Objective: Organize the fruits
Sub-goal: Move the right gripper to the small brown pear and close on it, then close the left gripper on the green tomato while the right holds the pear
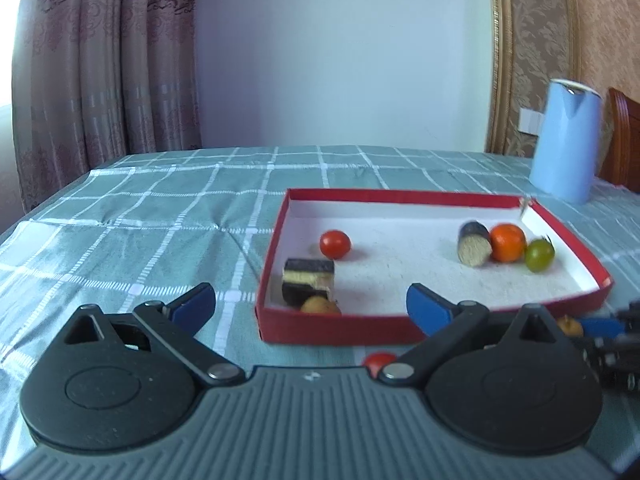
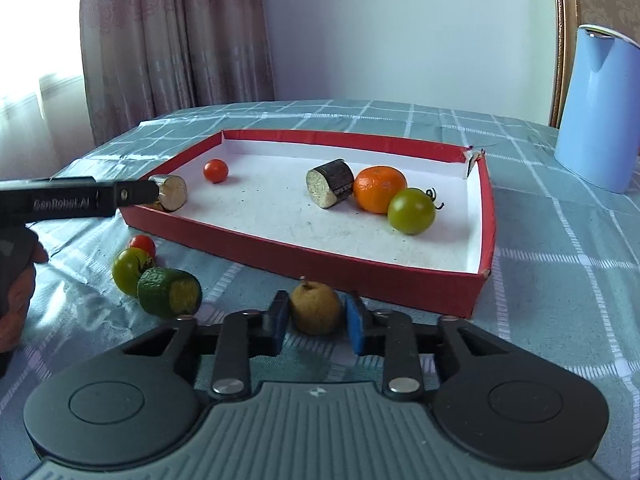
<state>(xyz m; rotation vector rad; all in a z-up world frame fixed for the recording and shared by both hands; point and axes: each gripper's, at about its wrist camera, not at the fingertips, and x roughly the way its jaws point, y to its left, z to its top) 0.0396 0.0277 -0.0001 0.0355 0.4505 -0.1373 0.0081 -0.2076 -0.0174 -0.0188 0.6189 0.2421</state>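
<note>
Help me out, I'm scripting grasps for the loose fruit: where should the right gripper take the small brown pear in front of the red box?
Grip the brown pear across its round belly, coming in level from the near side as the right gripper already does. Its stem points up and the red box wall stands close behind it.

"GenRobot.AI" on left gripper (image 2: 132, 196)

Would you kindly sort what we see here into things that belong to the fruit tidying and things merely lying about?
Belongs to the job:
red tray
small brown pear between the right tongs
orange
green tomato
red tomato
left tongs, open

Just lying about:
blue kettle
checked tablecloth
curtain
</note>
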